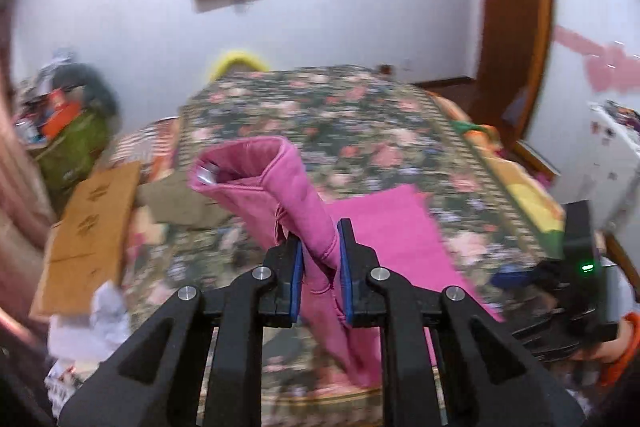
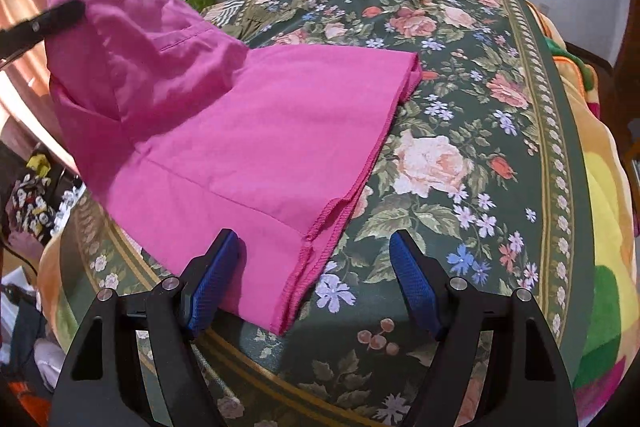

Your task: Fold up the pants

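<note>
On the floral bedspread (image 2: 460, 75) lies one pair of pink pants (image 2: 256, 131), its waist end lifted. The left gripper (image 1: 319, 247) is clamped on that raised part. The right gripper (image 2: 314, 249) stands wide apart, its left pad seemingly touching the hem.

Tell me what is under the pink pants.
The pants lie on the floral bedspread; the left gripper lifts one end. Whatever is beneath the flat part is covered.
</note>
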`<state>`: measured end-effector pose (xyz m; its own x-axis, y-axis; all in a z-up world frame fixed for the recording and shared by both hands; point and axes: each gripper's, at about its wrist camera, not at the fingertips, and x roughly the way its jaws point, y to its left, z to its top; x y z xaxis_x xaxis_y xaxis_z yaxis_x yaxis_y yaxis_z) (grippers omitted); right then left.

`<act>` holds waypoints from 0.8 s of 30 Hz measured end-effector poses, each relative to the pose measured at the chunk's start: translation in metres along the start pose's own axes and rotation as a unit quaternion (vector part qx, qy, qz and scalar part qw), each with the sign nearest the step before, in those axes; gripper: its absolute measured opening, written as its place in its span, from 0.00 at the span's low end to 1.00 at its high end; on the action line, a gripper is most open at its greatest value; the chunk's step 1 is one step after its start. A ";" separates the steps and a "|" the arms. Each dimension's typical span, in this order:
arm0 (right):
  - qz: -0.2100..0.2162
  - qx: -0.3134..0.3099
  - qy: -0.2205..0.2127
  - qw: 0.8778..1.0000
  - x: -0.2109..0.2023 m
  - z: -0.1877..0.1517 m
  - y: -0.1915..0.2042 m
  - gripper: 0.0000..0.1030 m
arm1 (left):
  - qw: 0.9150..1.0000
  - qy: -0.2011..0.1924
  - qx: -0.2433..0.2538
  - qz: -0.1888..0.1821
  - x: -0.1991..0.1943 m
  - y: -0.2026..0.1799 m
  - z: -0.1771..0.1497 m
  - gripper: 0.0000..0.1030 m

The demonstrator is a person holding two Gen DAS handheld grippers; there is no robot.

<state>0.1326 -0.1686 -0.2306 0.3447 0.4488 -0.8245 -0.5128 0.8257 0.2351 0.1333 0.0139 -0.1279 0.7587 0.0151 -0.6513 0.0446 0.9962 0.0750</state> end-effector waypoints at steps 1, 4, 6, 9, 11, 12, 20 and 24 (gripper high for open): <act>0.001 0.005 -0.002 1.000 -0.002 0.000 -0.002 0.73 | 1.000 0.006 0.004 -0.014 0.004 -0.008 0.003 0.15; 0.000 0.020 -0.012 1.000 -0.011 -0.002 -0.009 0.73 | 0.998 0.035 0.010 -0.058 0.020 -0.028 0.007 0.15; -0.004 0.028 -0.019 0.999 -0.018 -0.003 -0.015 0.73 | 0.995 0.055 0.004 -0.088 0.030 -0.041 0.007 0.14; -0.009 0.045 -0.029 0.999 -0.029 -0.006 -0.026 0.73 | 0.986 0.092 -0.008 -0.138 0.049 -0.054 -0.001 0.13; -0.015 0.052 -0.033 0.998 -0.034 -0.008 -0.032 0.73 | 0.982 0.104 -0.009 -0.155 0.057 -0.063 -0.007 0.13; -0.017 0.055 -0.035 0.998 -0.037 -0.008 -0.035 0.73 | 0.980 0.116 -0.011 -0.162 0.063 -0.066 -0.012 0.13; -0.021 0.068 -0.049 0.996 -0.054 -0.012 -0.045 0.73 | 0.973 0.151 0.017 -0.175 0.071 -0.082 -0.032 0.19; -0.017 0.069 -0.061 0.996 -0.060 -0.005 -0.041 0.73 | 0.978 0.132 0.035 -0.157 0.055 -0.076 -0.023 0.54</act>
<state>0.1286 -0.2309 -0.1935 0.4572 0.4506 -0.7668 -0.3892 0.8766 0.2830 0.1565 -0.0588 -0.1866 0.5066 -0.2605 -0.8219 0.3008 0.9468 -0.1147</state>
